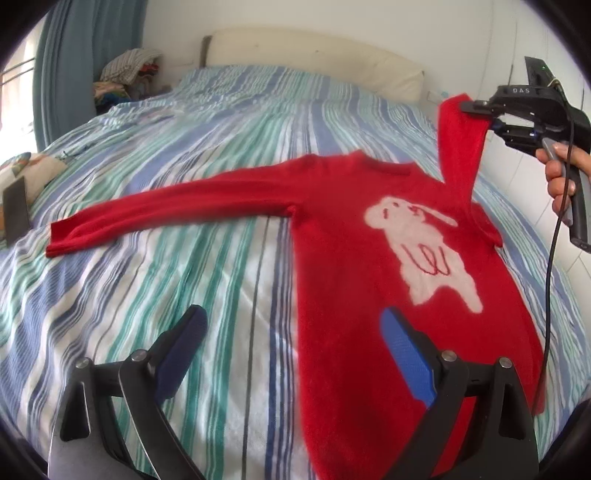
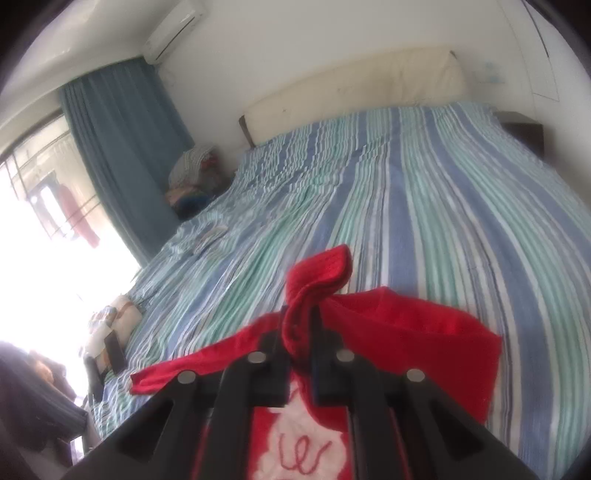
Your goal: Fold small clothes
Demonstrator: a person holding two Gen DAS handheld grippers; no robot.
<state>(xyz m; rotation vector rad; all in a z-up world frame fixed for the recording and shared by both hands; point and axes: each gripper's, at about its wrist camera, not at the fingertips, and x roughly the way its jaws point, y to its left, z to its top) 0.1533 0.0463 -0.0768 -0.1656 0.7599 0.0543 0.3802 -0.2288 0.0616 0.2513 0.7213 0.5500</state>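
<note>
A red sweater (image 1: 354,280) with a white animal figure lies front-up on a striped bedspread (image 1: 184,258), one sleeve (image 1: 170,206) stretched flat to the side. The left wrist view shows the other sleeve (image 1: 460,144) lifted clear of the bed, its cuff clamped in the right gripper (image 1: 476,108), which a hand (image 1: 561,173) holds by the handle. The left gripper (image 1: 291,350) hovers over the sweater's lower edge, jaws wide apart and empty, one blue pad over the bedspread, the other over the red knit. The right wrist view alone shows the pinch up close: the cuff (image 2: 317,280) bunched between the right gripper's (image 2: 300,328) closed fingers. It also shows a bright window, a blue curtain (image 2: 122,147) and a wall air conditioner (image 2: 173,29). The sweater's hem is cut off in both views, and motion blurs the raised sleeve.
</note>
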